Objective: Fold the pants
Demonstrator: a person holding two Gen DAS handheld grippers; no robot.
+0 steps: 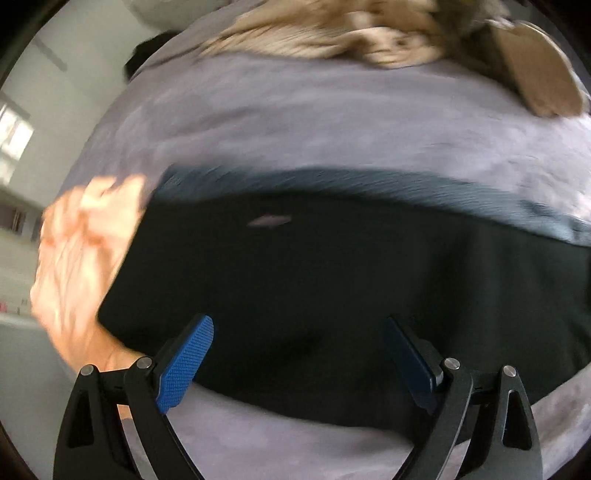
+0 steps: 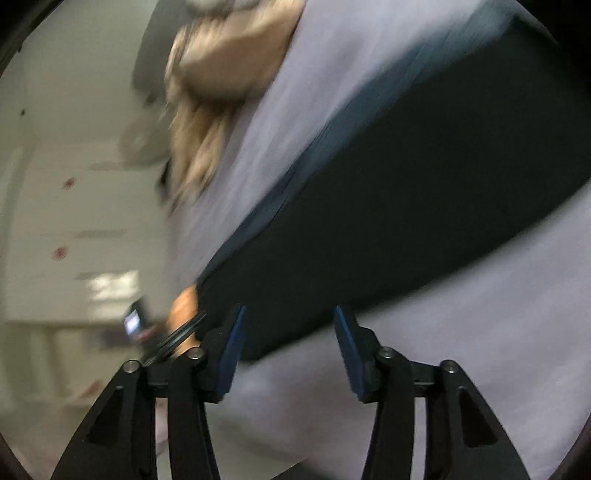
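Observation:
Black pants (image 1: pixel 332 280) lie folded flat on a lilac bed cover (image 1: pixel 295 122), with a dark blue layer (image 1: pixel 406 188) showing along their far edge. My left gripper (image 1: pixel 299 332) is open and empty just above the pants' near edge. In the right wrist view the pants (image 2: pixel 406 221) run diagonally, blurred by motion. My right gripper (image 2: pixel 288 325) is open and empty over the pants' near corner. A bare hand (image 1: pixel 81 258) is at the pants' left end.
A tan fluffy blanket (image 1: pixel 332 33) and a brown pad (image 1: pixel 532 74) lie at the far side of the bed. The blanket also shows in the right wrist view (image 2: pixel 221 74). The bed's left edge drops to a pale floor (image 2: pixel 55 221).

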